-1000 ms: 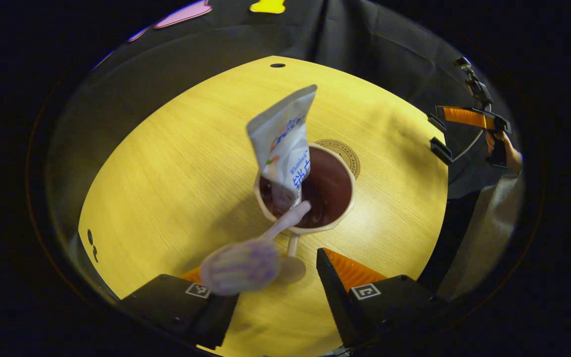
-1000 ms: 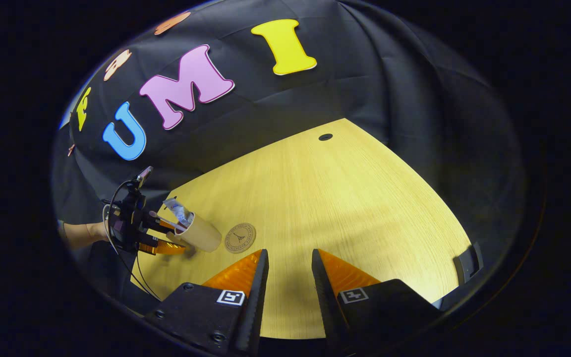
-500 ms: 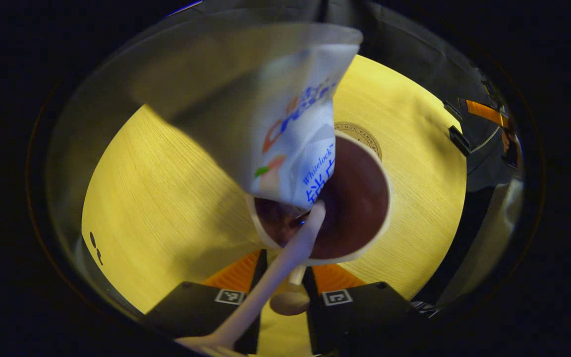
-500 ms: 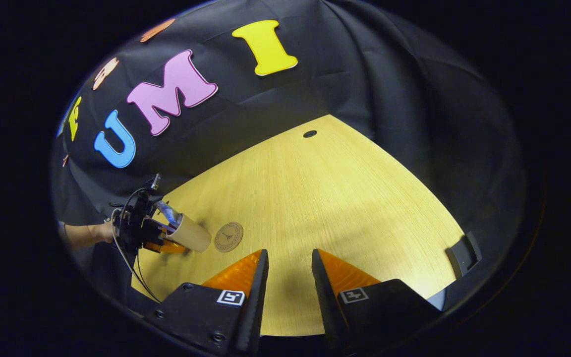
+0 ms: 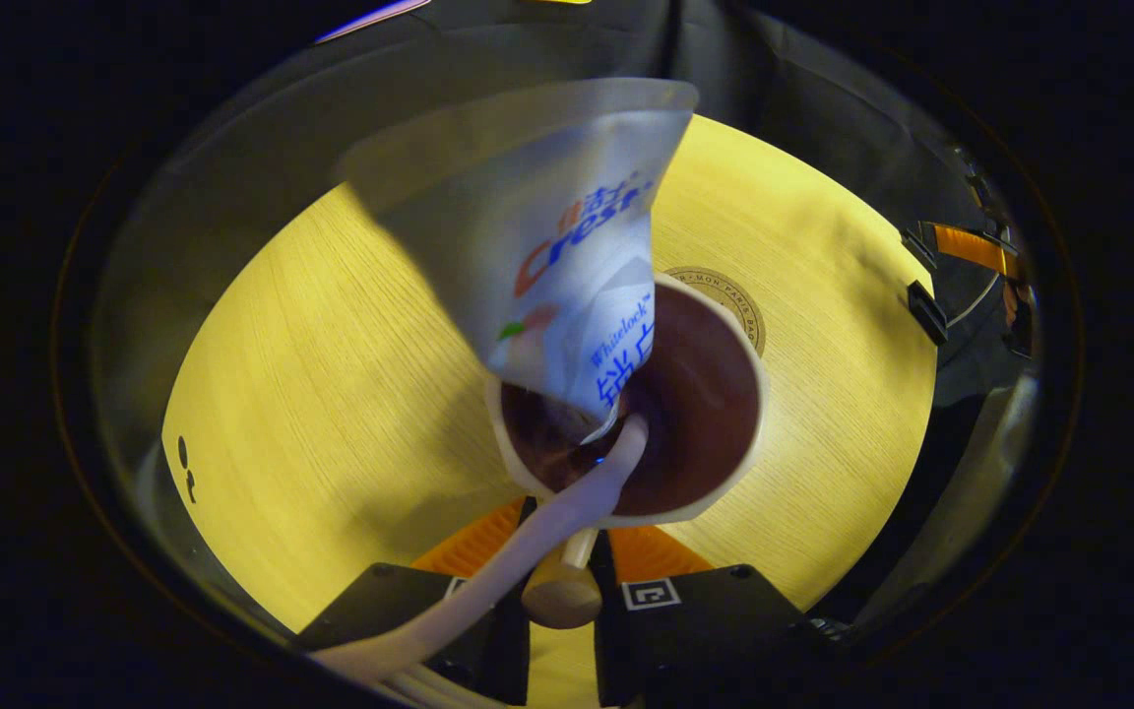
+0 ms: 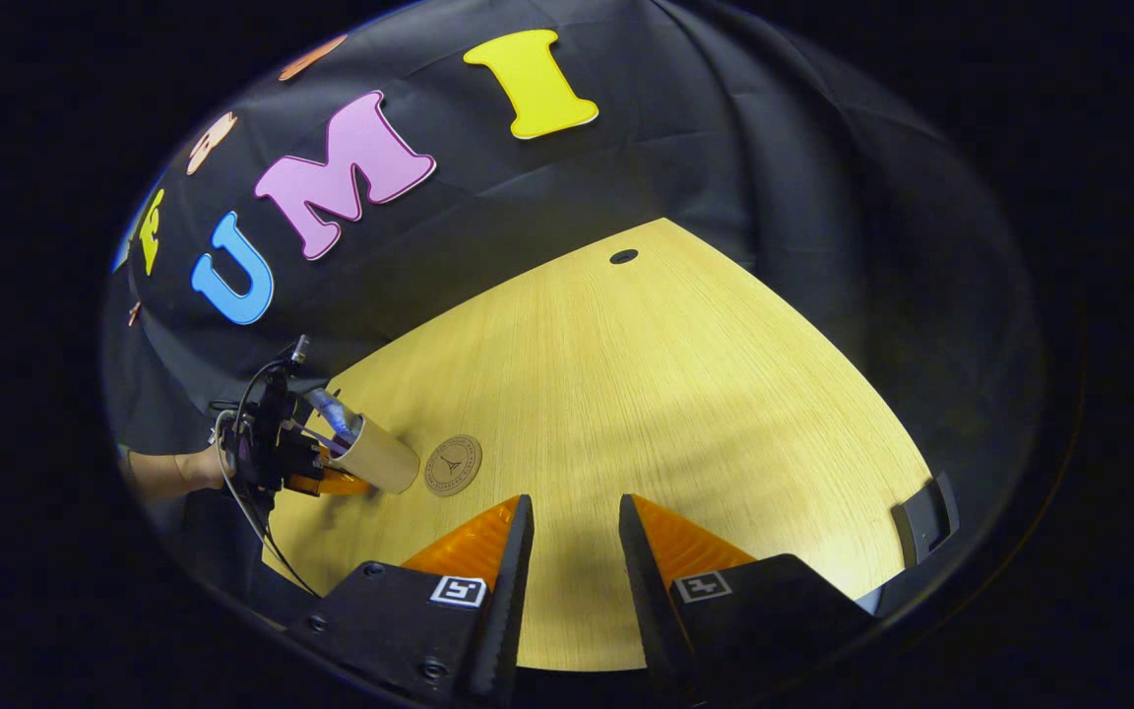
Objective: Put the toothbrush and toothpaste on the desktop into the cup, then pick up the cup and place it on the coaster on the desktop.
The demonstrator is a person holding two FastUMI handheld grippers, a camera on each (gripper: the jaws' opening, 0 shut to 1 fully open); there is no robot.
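Note:
A beige cup (image 5: 724,325) with a dark inside stands on the yellow table just ahead of my left gripper (image 5: 567,537). The white toothpaste tube (image 5: 567,266) and the pale toothbrush (image 5: 547,522) stick out of the cup toward the camera. My left gripper is shut on the cup's handle (image 5: 562,591), a short stem with a round knob. The round brown coaster (image 5: 724,295) lies right behind the cup. In the right gripper view the cup (image 6: 380,458) sits left of the coaster (image 6: 452,465), with the left gripper (image 6: 331,478) at it. My right gripper (image 6: 572,502) is open above the table's near edge and holds nothing.
The yellow wooden table (image 6: 675,394) has a small dark hole (image 6: 623,256) near its far edge. A hand (image 6: 173,471) holds the left gripper at the table's left side. The right gripper (image 5: 936,276) shows far right in the left gripper view.
My left gripper moved in on the cup and its fingers went from wide apart to shut on the handle. The right gripper stayed nearly still.

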